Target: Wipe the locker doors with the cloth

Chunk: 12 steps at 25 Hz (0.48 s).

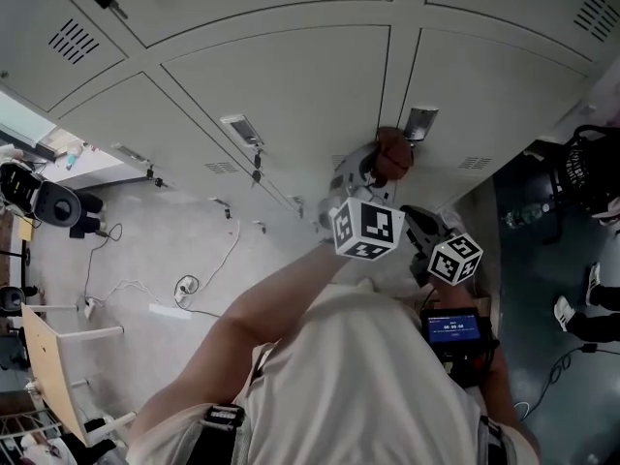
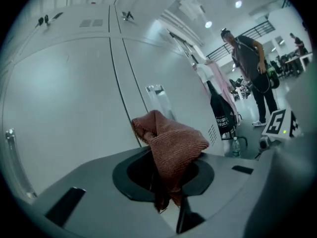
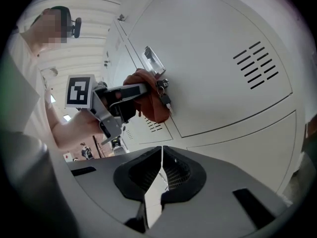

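Rust-brown knitted cloth (image 2: 171, 140) is bunching up out of the left gripper (image 2: 167, 181), whose fingers are clamping on the cloth's lower folds. The wad is sitting just below the small shiny metal handle plate (image 1: 420, 122). It is pressing on, or very nearly on, the pale grey metal locker door (image 1: 291, 85) at its lock edge; the contact itself is not showing clearly. A small bunch of keys (image 3: 164, 97) is hanging just under that handle plate, right against the cloth's side. The right gripper (image 3: 161, 177) is hanging well back from the handle plate, nearer the person, with its fingers pressing together on nothing.

Progress, as a judgement: wiping is looking under way around the handle plate of this one door. No streaks, damp patches or dirt are showing anywhere, so which doors are already done cannot be told. The neighbouring doors above, beside and below the handle plate are probably waiting their turn.
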{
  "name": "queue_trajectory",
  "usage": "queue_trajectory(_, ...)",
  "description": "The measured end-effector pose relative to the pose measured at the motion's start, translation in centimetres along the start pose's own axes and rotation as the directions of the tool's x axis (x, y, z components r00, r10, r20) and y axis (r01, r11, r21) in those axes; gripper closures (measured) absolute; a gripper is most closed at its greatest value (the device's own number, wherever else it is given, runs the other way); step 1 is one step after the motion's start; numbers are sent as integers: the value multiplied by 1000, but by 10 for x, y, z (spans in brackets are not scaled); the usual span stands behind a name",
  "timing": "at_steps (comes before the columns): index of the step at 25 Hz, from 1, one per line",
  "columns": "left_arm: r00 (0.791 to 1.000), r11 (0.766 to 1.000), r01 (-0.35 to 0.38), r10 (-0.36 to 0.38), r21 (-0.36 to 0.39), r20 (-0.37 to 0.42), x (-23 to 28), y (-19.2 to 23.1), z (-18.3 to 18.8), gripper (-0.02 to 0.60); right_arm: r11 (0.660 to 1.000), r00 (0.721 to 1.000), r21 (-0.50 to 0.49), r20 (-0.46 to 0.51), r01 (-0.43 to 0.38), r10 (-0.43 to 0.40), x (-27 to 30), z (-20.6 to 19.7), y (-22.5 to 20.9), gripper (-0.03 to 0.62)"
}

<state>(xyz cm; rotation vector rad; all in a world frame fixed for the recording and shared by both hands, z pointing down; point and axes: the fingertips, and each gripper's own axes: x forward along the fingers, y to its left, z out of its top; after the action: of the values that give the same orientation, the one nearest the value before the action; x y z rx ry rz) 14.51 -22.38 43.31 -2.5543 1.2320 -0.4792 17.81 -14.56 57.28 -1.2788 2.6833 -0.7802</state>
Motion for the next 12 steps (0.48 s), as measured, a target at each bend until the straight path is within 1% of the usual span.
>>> queue_trajectory(2,999,998,-45,45,34,8,-11,16,-1,506,1000,1000,-1,3,-11,11,2,2,1,574)
queue_trajectory(3,998,995,-70,70,68,7,-17,26,-6,505,1000,1000,-3,3,-18,18,4,3,1,574)
queue_trajectory(4,996,989,-94,94,117,4,-24,37,-11,505,1000,1000,-4,1,-26,26,7,3,2,574)
queue_trajectory(6,990,963,-136,141,234,-8,-37,58,-25,505,999,999,-5,-7,-41,40,13,3,4,574)
queue_trajectory(8,980,929,-177,196,325,-28,-52,80,-39,506,999,999,-2,-18,-51,51,19,0,8,574)
queue_trajectory(10,964,902,-228,262,367,-48,-68,105,-49,505,998,998,-3,-29,-63,63,27,-3,13,574)
queue_trajectory(12,945,886,-279,321,371,-56,-84,130,-55,506,997,996,-9,-37,-77,77,36,-3,20,574)
